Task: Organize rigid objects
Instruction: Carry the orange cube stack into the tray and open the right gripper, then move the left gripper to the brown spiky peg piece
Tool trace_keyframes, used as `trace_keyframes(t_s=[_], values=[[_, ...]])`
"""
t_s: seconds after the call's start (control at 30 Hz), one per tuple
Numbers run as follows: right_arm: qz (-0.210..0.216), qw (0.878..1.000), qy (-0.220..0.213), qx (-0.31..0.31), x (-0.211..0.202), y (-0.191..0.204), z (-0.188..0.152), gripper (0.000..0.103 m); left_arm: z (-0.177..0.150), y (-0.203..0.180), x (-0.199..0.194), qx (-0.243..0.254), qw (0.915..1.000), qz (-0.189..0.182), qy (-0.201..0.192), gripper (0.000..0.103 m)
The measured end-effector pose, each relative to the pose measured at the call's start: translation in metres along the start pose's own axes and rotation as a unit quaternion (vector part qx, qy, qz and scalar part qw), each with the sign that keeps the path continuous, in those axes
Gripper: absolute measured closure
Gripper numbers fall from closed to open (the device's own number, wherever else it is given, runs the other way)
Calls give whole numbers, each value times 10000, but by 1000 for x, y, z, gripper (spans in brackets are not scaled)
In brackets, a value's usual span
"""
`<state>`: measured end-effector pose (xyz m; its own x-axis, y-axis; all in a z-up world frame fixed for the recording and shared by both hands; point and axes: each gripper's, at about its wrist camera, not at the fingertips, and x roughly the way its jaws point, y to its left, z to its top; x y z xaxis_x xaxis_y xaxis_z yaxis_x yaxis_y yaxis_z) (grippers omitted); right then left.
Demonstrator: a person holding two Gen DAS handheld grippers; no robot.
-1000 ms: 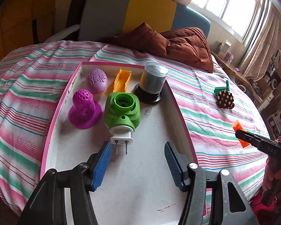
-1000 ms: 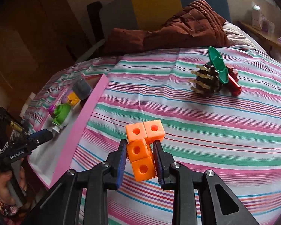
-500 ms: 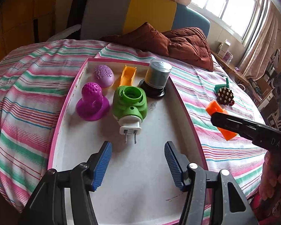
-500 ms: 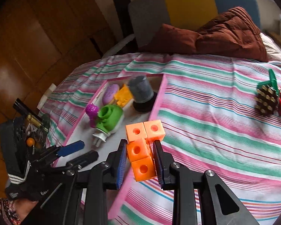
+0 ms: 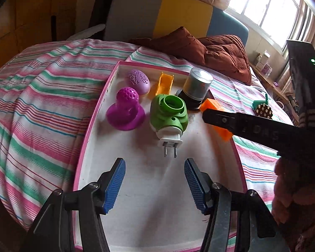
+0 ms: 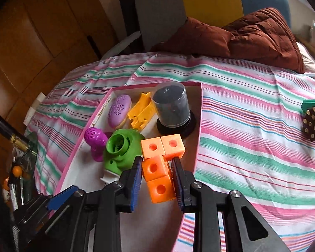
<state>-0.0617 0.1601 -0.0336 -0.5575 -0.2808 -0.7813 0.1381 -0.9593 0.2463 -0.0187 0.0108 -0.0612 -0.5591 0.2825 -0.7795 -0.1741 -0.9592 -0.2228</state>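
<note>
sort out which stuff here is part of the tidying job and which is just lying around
Part of the job: orange cube block in the right claw, pink-rimmed tray, green plug-in device, brown studded piece on the bed.

Lying about: brown quilt, striped bedsheet.

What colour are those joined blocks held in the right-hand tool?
Bright orange blocks, each face with a round hole, clamped in the right gripper. The right wrist view shows them best.
</note>
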Motion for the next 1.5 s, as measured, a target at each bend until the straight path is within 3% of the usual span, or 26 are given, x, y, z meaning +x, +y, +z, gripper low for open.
trace_keyframes(t_s=[0.23, 0.37, 0.73, 1.5], values=[[-90, 10000, -36, -21, 10, -1, 6, 73, -2, -1, 3, 33, 10000, 36, 71, 44], [-30, 9999, -134, -17, -1, -3, 2, 67, -2, -2, 2, 47, 10000, 37, 50, 44], [-84, 9997, -206, 54, -32, -22, -15, 63, -4, -7, 1, 107, 9998, -156, 40, 44], [-1164, 9928, 4, 284, -56, -113, -51, 62, -8, -35, -11, 484, 9975, -490, -178, 44]])
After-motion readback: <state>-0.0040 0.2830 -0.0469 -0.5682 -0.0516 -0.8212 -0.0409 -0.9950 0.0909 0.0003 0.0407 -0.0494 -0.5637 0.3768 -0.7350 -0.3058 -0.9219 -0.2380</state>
